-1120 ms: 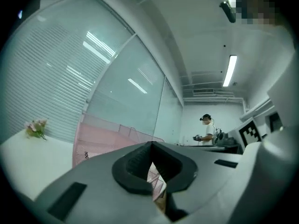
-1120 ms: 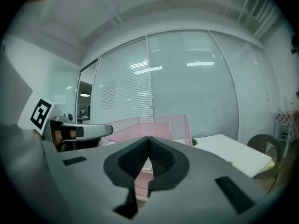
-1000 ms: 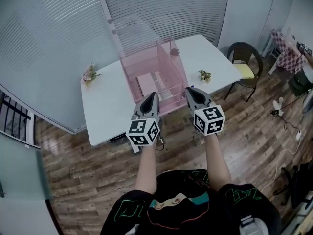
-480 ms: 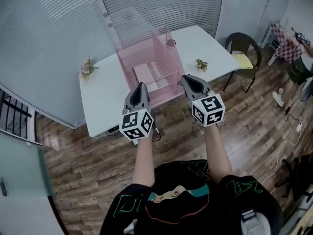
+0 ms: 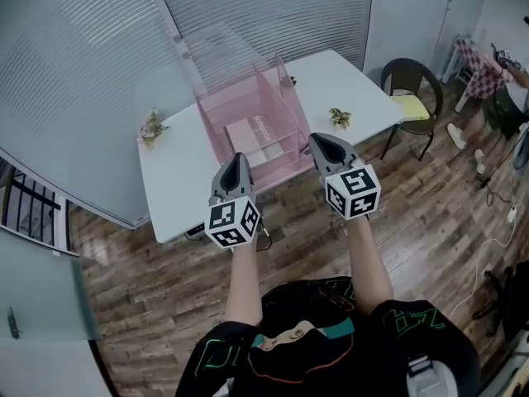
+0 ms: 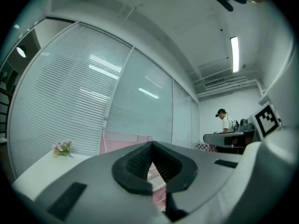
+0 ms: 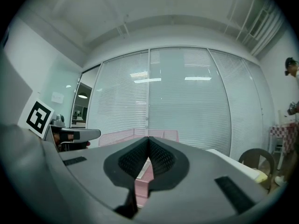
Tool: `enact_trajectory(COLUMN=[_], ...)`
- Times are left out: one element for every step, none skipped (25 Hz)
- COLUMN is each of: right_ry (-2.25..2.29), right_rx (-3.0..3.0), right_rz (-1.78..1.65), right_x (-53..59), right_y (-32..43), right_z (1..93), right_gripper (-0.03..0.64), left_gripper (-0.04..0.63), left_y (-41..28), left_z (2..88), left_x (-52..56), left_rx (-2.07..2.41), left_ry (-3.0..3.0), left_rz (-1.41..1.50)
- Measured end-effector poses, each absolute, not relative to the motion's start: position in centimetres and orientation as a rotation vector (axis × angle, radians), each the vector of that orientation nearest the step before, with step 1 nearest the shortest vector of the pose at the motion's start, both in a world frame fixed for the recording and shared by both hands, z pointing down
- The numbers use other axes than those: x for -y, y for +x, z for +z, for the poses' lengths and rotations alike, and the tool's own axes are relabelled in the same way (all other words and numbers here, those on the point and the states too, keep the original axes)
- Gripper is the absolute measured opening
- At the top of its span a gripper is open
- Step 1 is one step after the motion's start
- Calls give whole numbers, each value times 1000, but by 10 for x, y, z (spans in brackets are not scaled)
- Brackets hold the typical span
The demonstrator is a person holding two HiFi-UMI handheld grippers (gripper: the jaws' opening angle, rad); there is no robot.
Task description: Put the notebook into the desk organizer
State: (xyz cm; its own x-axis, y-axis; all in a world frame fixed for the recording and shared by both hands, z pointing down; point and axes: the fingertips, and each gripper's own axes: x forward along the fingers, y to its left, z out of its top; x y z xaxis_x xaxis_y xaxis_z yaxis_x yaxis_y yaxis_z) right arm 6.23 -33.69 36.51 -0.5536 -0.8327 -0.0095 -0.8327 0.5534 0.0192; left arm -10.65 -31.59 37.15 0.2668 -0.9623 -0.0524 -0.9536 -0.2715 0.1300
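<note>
A pink wire desk organizer point(image 5: 248, 110) stands on the white table point(image 5: 178, 176), and a pale notebook point(image 5: 253, 134) lies flat inside it. Both grippers hang in front of the table's near edge, apart from the organizer. My left gripper point(image 5: 236, 162) is shut and holds nothing; its jaw tips meet in the left gripper view point(image 6: 150, 146). My right gripper point(image 5: 324, 145) is likewise shut and empty, its tips closed in the right gripper view point(image 7: 148, 140). The organizer point(image 7: 140, 178) shows pink beyond those jaws.
Two small flower sprigs sit on the table, one at the left point(image 5: 151, 126) and one at the right point(image 5: 340, 117). A dark chair with a yellow cushion point(image 5: 411, 98) stands right of the table. Blinds cover the glass wall behind. A person point(image 6: 225, 121) stands far off.
Both grippers stay shut and empty and hold about the same places in the head view. The view itself has shifted a little, so the table and organizer have slid slightly up and left.
</note>
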Motion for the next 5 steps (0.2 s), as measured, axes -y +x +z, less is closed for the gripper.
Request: enact_trajectory(right_ry=[1482,1478,1473,1467,1461], right_rx=[2766,2765,2765,2766,2768], right_rz=[-45,-58,-74,-90,-106], right_x=[336,337,339,342,344], right_y=[63,63,63,63,62], right_z=[364,363,361,359,356], right_gripper=[3,3,3,3,3], left_gripper=[-5,-5,-5,-5,-5], left_y=[-106,-105,-105,-104,-104], left_z=[373,373,373,373,373], left_x=[315,314,315,317,319], left_rx=[1842,1833,1827,1823,1820], left_ry=[2446,2451,2454,2457,2459], left_rz=[-179,-177,-176,-174,-172])
